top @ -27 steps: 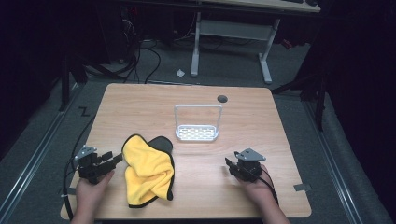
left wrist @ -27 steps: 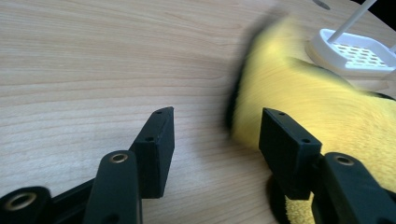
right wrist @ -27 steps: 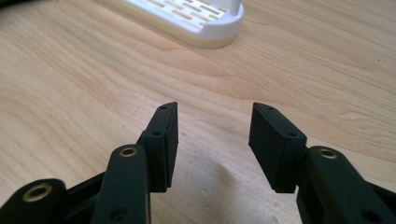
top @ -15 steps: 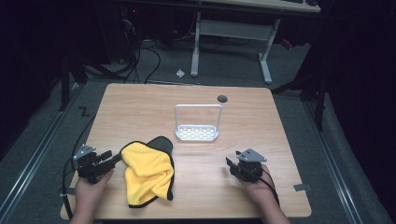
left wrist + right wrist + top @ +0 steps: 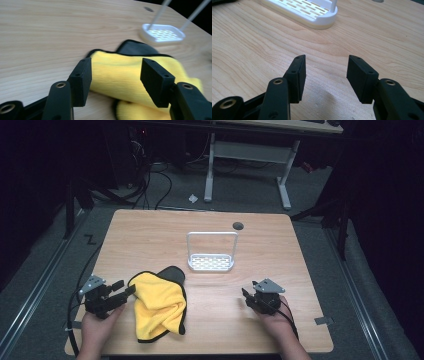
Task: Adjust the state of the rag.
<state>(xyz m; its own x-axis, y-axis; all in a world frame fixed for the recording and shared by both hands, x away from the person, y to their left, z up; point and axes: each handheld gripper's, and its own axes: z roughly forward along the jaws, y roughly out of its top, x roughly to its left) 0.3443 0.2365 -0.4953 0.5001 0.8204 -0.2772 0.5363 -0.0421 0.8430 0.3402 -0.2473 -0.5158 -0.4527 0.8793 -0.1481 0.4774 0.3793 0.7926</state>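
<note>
Risk first, w/ my left claw (image 5: 113,82): jaws are spread wide, nothing gripped, and the yellow cloth (image 5: 130,75) sits right between and just past the tips. If I close now I'd prob pinch only the top fold; the plush layer could slide off the one under it and the bundle would unroll or drag instead of lifting. Going too low could also jam a jaw tip on the desk (image 5: 50,32).

Cloth lies near my left claw (image 5: 122,291) in the high view, at approx 3 o'clock from it, on the near-left part of the desk. It's soft, fuzzy microfibre, folded over itself in rumpled layers, w/ a thin dark hem and a dark grey underside (image 5: 172,272) peeking out at the far edge.

Right claw (image 5: 325,77) is also open and empty, hovering over bare wood, well apart from the cloth. Desk is pale wood grain, smooth, matte.

Farther out, approx 12 o'clock from the right claw, stands a white rack (image 5: 307,12): hard plastic, oval slotted base, thin upright wire loop (image 5: 212,234). A swing of the cloth could snag that loop. Past it, a round dark hole (image 5: 238,226) in the desk.
</note>
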